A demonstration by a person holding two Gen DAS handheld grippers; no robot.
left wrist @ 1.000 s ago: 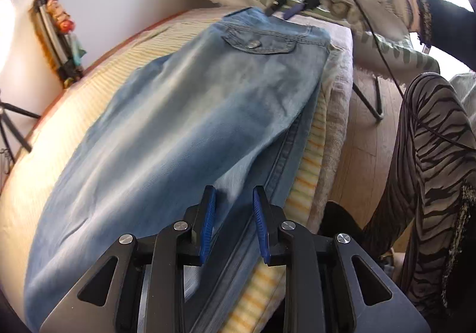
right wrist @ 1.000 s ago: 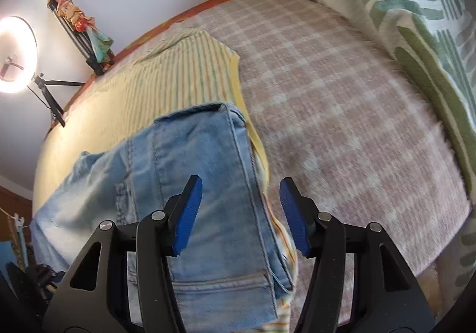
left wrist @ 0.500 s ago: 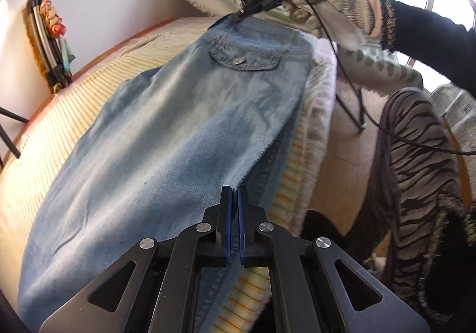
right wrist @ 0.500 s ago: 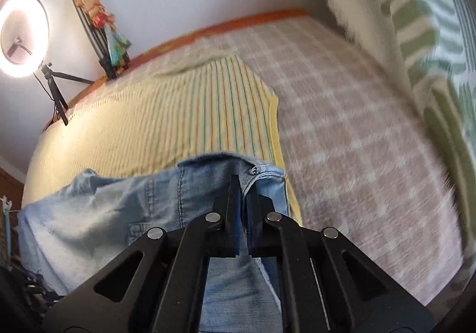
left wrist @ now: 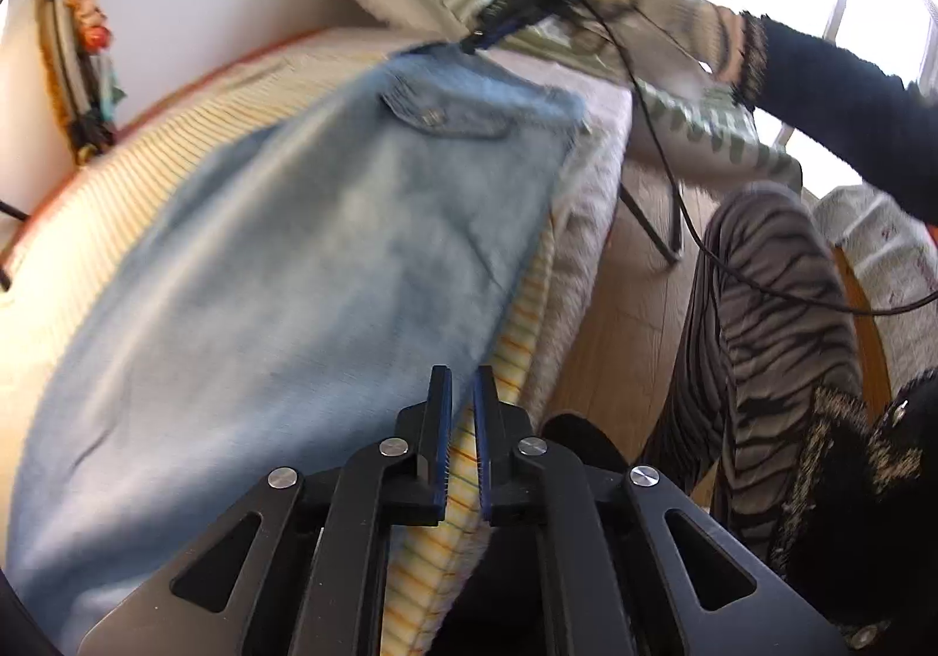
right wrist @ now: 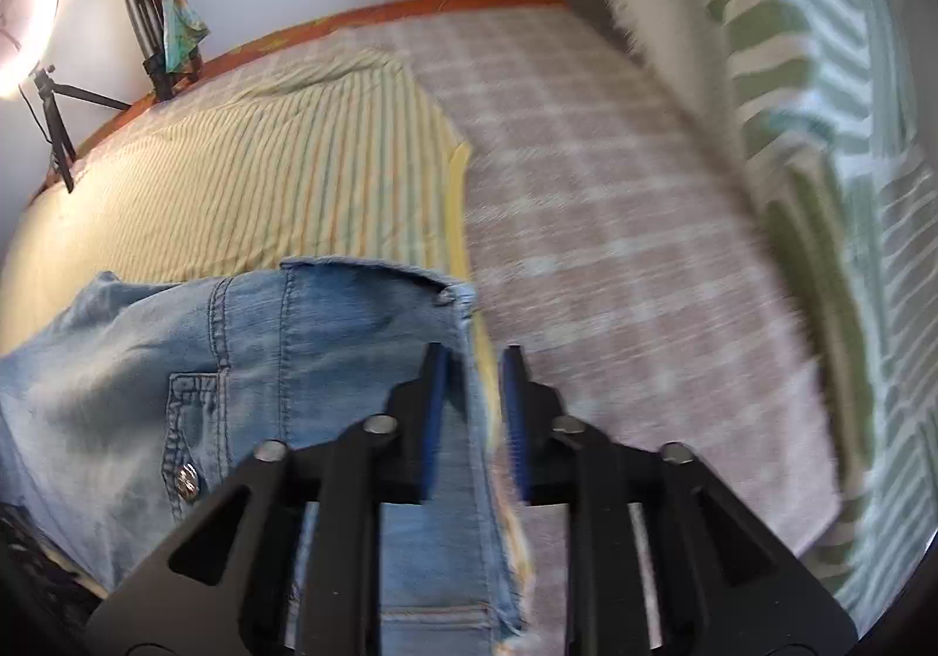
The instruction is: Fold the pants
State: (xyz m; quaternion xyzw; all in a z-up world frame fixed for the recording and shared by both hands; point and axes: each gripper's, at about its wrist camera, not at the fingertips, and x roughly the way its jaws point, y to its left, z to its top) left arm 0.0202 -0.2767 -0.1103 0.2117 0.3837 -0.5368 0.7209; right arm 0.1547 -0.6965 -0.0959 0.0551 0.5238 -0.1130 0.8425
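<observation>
Light-blue denim pants lie lengthwise on the bed, with the flap pocket and waistband at the far end. My left gripper hovers at the pants' near right edge. Its jaws are opening a narrow gap, and only the striped sheet shows between them. My right gripper stands over the waistband corner of the pants. Its jaws are opening, and the denim edge lies loose between them, unpinched. The left wrist view also shows the right gripper, held by a gloved hand at the far waistband.
A yellow striped sheet and a pink checked blanket cover the bed. A green-patterned pillow stands at the head. A ring light on a tripod and a chair stand by the wall. The person's striped leg is beside the bed.
Both grippers closed on the pants' edge half a second ago and have now parted their jaws. The denim has slipped free and lies blurred on the bed.
</observation>
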